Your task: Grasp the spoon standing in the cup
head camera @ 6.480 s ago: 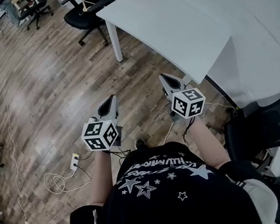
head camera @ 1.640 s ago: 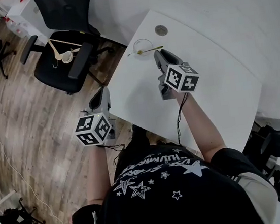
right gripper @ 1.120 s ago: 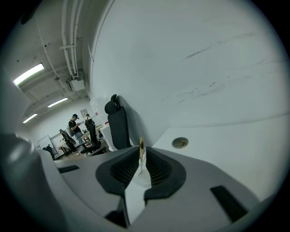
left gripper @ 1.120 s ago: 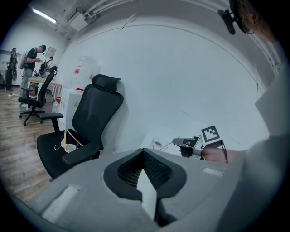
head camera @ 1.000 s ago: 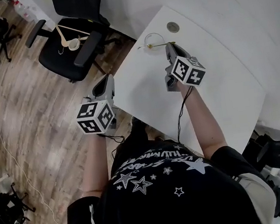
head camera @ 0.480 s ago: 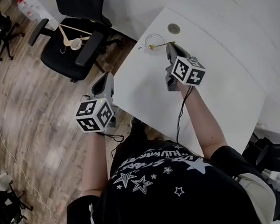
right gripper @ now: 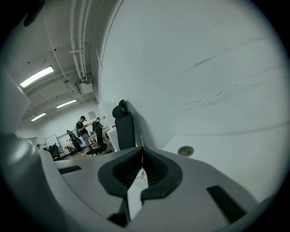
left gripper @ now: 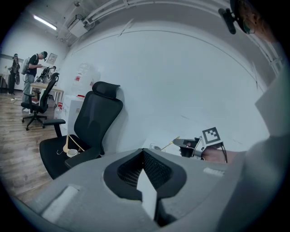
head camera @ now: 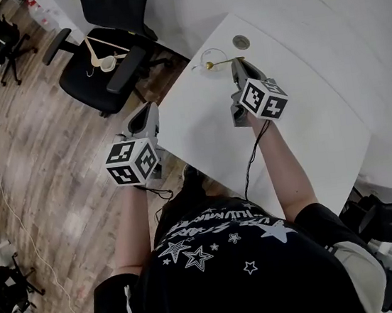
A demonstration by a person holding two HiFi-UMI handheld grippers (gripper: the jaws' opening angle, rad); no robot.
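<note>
Spoon (head camera: 220, 62) in the cup (head camera: 204, 56) is now pinched by the right claw (head camera: 235, 64), newly closed on its handle; the grasp is judged made, while the left claw (head camera: 150, 109) is held shut, empty.

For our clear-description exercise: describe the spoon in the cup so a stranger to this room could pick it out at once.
Find the white table; near its far corner, beside a round grommet, stands a clear cup. The spoon leans out of it, its gold handle pinched by the right gripper: the only gold thing there.
</note>
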